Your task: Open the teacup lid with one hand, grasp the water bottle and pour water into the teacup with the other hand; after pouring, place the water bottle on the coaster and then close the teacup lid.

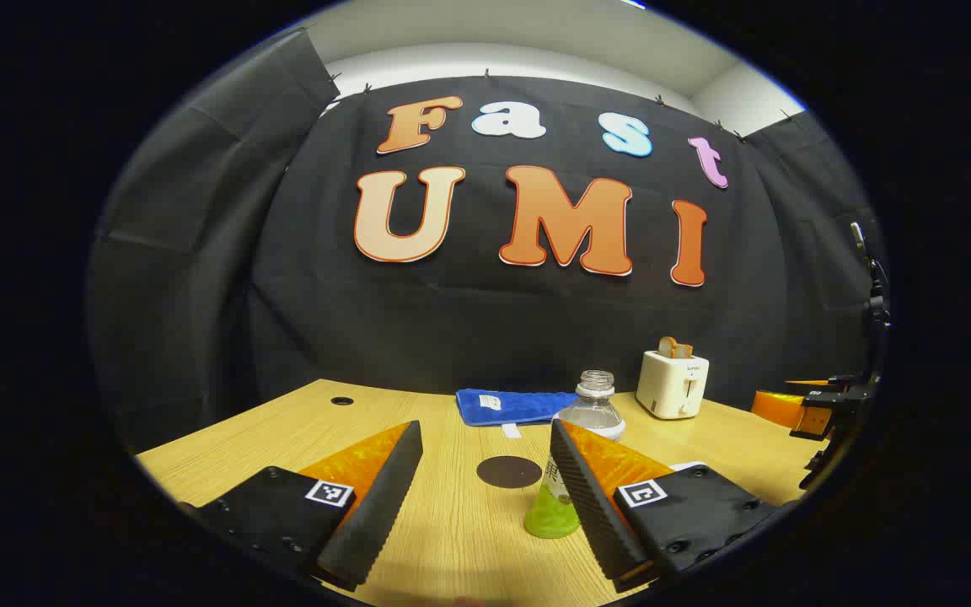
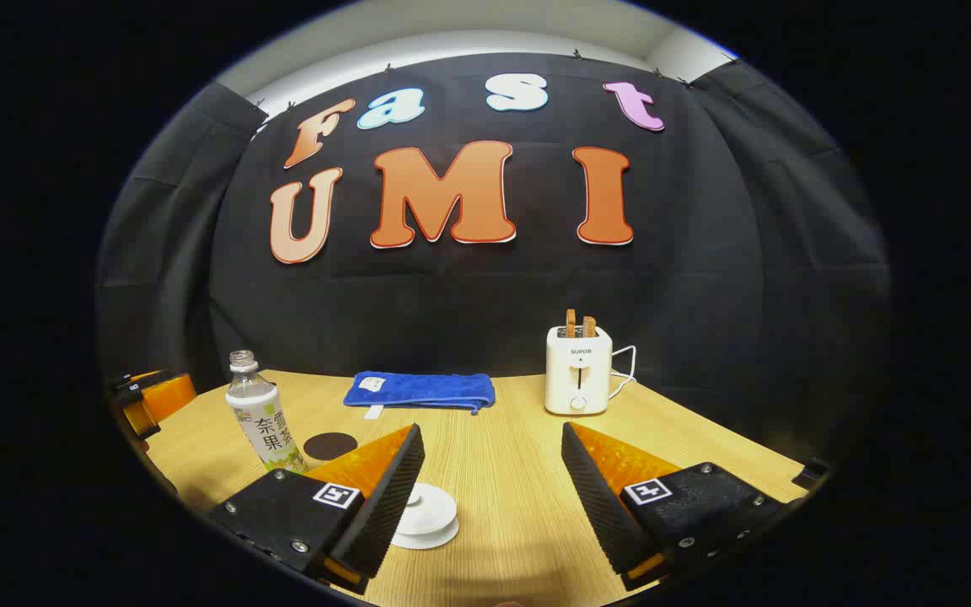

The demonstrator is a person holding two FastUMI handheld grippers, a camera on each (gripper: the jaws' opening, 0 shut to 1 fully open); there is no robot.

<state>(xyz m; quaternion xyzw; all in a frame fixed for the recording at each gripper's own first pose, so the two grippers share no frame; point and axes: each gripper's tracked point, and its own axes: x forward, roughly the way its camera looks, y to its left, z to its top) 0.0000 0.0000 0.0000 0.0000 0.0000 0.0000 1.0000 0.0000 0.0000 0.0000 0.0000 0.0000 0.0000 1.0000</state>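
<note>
A clear, uncapped water bottle (image 1: 591, 409) with a green base stands upright on the wooden table (image 1: 469, 539). In the left gripper view my left gripper's right finger partly covers it. My left gripper (image 1: 485, 430) is open and holds nothing. The dark round coaster (image 1: 509, 471) lies just left of the bottle. In the right gripper view the white lidded teacup (image 2: 428, 512) sits low, tucked behind my left finger. My right gripper (image 2: 492, 432) is open and holds nothing. The bottle (image 2: 265, 417) and the coaster (image 2: 329, 445) lie to the teacup's left.
A folded blue towel (image 2: 421, 390) lies at the back of the table. To its right stands a white toaster (image 2: 578, 379) with toast in its slots. The other gripper shows at the edge of each view: right gripper (image 1: 823, 409), left gripper (image 2: 148, 396).
</note>
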